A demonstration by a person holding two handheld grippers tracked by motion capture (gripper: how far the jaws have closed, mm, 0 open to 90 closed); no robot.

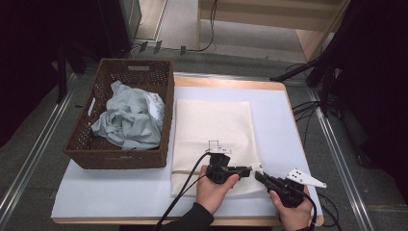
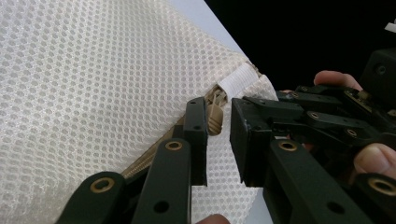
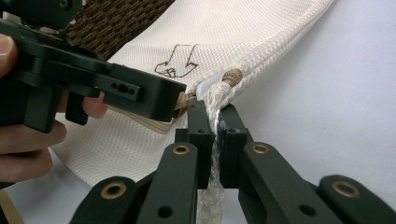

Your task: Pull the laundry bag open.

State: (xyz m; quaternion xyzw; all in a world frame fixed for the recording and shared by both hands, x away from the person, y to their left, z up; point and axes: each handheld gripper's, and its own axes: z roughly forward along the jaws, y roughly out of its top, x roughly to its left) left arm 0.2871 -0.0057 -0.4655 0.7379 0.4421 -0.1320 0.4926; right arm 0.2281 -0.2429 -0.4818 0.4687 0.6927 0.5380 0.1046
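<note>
A cream mesh laundry bag (image 1: 211,130) lies flat on the white table top. In the left gripper view its tan zipper pull (image 2: 214,119) sits between the jaws of my left gripper (image 2: 218,126), just below a white tab (image 2: 238,77) at the bag's corner. A gap shows beside the pull, so the pads do not clamp it. My right gripper (image 3: 216,123) is shut on the bag's (image 3: 233,37) corner edge, with mesh pinched between its pads. From above, the left gripper (image 1: 250,169) and right gripper (image 1: 260,175) meet tip to tip at the bag's near right corner.
A brown wicker basket (image 1: 120,159) stands left of the bag with a crumpled grey cloth (image 1: 127,120) inside. The white table top (image 1: 115,187) has bare room in front of the basket and to the right of the bag. Cables trail off the near edge.
</note>
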